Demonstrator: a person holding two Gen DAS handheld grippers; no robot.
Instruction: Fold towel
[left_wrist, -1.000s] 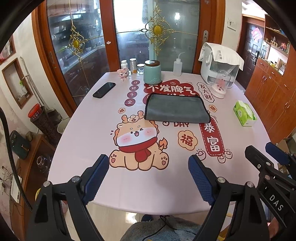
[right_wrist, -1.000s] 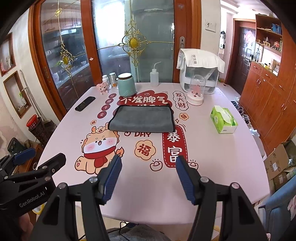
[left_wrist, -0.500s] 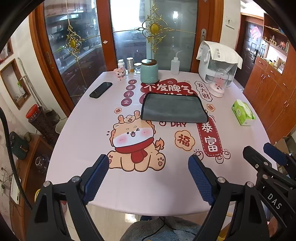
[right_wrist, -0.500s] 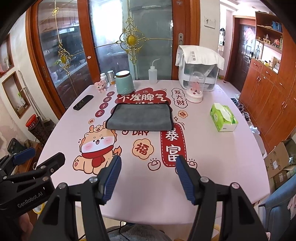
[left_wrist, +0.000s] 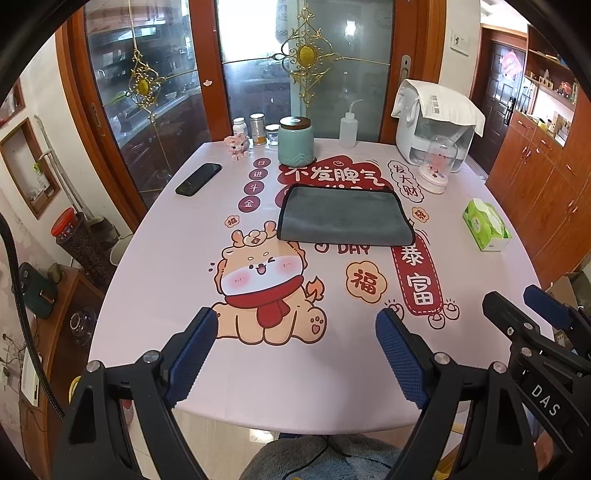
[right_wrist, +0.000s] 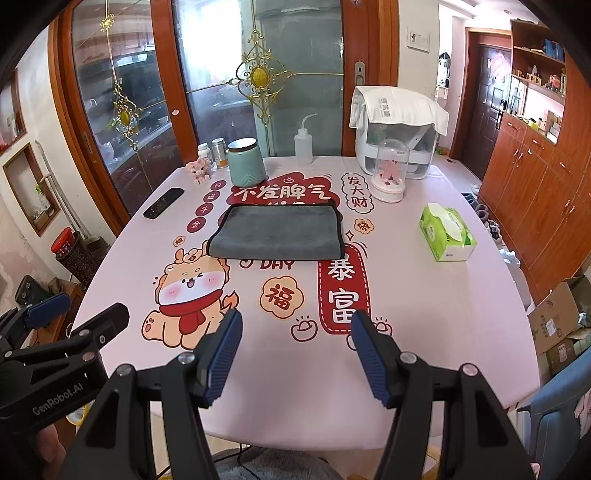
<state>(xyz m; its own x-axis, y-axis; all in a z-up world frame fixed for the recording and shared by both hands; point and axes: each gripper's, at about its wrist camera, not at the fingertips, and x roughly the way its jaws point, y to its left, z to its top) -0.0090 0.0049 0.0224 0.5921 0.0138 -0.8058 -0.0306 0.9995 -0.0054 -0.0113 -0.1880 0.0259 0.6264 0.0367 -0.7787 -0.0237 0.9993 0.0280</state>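
A grey towel (left_wrist: 343, 216) lies flat on the far middle of the pink printed tablecloth (left_wrist: 166, 258); it also shows in the right wrist view (right_wrist: 277, 232). My left gripper (left_wrist: 295, 332) is open and empty, above the table's near edge, well short of the towel. My right gripper (right_wrist: 295, 330) is open and empty, also above the near edge. Each gripper shows at the side of the other's view: the right one (left_wrist: 532, 317) and the left one (right_wrist: 74, 317).
Behind the towel stand a teal jar (left_wrist: 295, 142), small bottles (left_wrist: 256, 129), a squeeze bottle (left_wrist: 349, 123), a white appliance (left_wrist: 432, 129) and a glass dome (left_wrist: 437, 166). A phone (left_wrist: 197, 179) lies far left. A green tissue pack (left_wrist: 485, 225) lies right.
Both grippers have pulled back slightly and tilted, so the table and towel sit a little lower in view. The jaws stay open and the towel has not moved.
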